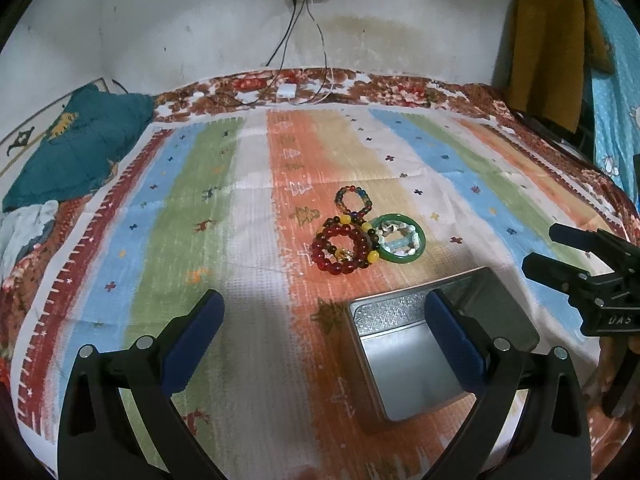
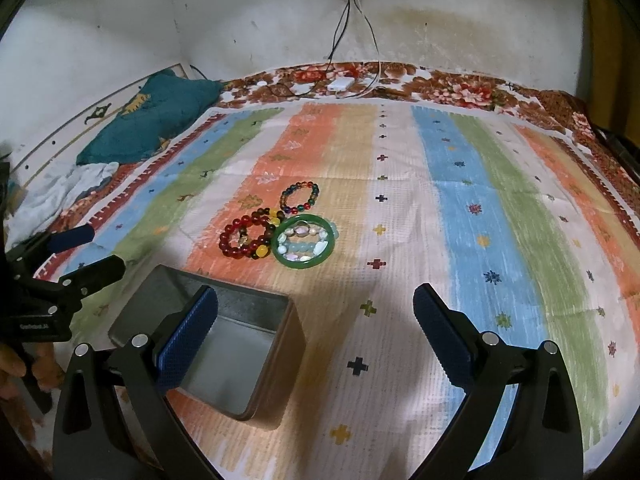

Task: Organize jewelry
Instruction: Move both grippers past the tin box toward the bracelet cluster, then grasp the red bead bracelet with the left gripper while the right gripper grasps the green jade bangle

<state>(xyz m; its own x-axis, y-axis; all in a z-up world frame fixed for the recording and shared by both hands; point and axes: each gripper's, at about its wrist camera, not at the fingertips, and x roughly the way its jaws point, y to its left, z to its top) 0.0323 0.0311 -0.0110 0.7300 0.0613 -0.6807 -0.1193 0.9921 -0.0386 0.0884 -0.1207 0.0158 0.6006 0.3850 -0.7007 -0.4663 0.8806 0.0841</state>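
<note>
Several bracelets lie in a cluster on the striped cloth: a red bead bracelet [image 1: 338, 250] [image 2: 240, 240], a green bangle [image 1: 400, 240] [image 2: 305, 242] with a pale stone bracelet inside it, and a multicolour bead bracelet [image 1: 354, 200] [image 2: 301, 198] behind. An open, empty square metal tin [image 1: 412, 356] [image 2: 224, 344] sits in front of them. My left gripper [image 1: 324, 320] is open, its right finger over the tin; it also shows in the right wrist view [image 2: 90, 250]. My right gripper [image 2: 316, 322] is open, its left finger over the tin; it also shows in the left wrist view [image 1: 538, 246].
The striped cloth [image 2: 460, 200] covers a bed with a floral sheet [image 1: 400, 88]. A teal pillow [image 1: 76, 148] and crumpled clothes [image 2: 72, 188] lie at far left. A charger and cables [image 1: 288, 90] rest by the wall. Hanging clothes [image 1: 560, 40] are at right.
</note>
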